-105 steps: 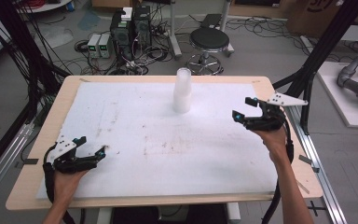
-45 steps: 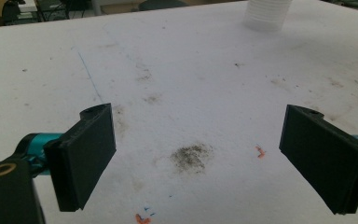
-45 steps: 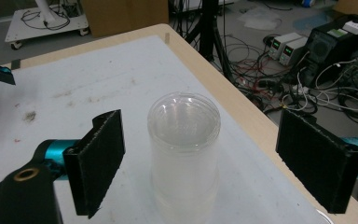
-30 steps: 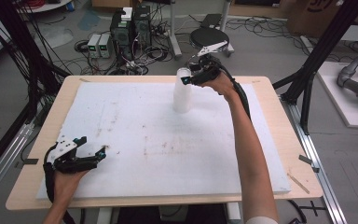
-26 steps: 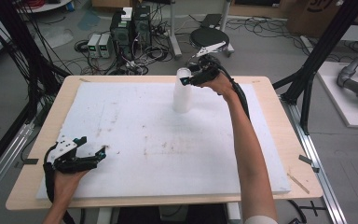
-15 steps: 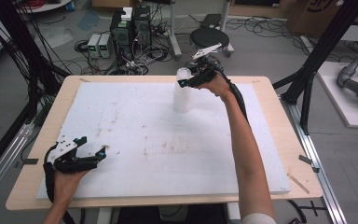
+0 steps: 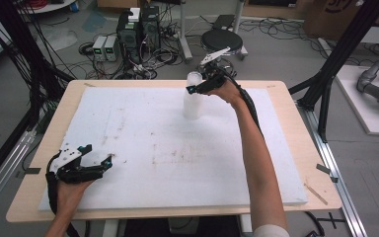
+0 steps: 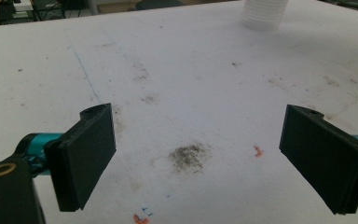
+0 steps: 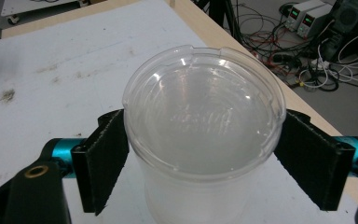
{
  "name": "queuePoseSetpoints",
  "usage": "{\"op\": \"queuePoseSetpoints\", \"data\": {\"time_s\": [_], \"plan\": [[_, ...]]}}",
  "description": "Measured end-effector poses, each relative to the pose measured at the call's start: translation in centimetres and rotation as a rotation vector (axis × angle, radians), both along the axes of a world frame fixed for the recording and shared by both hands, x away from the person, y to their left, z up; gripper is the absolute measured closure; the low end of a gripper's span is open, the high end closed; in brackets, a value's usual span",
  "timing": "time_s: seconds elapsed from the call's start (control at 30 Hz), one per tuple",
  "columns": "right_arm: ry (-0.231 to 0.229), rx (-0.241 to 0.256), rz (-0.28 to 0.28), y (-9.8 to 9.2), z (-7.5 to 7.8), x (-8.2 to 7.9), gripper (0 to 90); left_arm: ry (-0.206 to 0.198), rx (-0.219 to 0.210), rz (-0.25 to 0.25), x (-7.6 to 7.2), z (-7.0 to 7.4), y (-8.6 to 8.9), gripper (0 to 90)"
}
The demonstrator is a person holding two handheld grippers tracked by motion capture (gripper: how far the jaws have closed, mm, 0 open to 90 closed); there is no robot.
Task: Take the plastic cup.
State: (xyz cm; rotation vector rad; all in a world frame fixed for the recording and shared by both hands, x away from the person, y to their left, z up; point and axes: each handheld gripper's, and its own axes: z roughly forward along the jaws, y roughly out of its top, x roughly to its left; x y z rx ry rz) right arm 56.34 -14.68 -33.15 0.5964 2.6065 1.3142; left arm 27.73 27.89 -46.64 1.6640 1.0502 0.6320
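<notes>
While my right gripper (image 9: 200,163) has its jaws closed around the top cup of the stack (image 7: 193,96), my left gripper (image 8: 198,158) rests wide open and empty on the bare tabletop (image 7: 143,148), well apart.

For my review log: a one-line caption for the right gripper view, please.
Right gripper brackets the top of a clear plastic cup stack, jaws beside its rim.

A stack of clear plastic cups (image 7: 193,101) stands upright on the white sheet covering the tabletop (image 7: 286,118), near the far edge and a little right of its middle. The cups are translucent and nested one inside another, the top cup's (image 9: 204,116) round rim open and upward, with small notches in the rim.
</notes>
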Motion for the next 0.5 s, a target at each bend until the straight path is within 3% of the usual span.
{"op": "queuePoseSetpoints", "data": {"time_s": [0.5], "plan": [[-0.010, -0.035, -0.002, 0.25, 0.14, -0.21, 33.4, 0.000, -0.001, 0.005, -0.03, 0.00, -0.02, 10.5]]}}
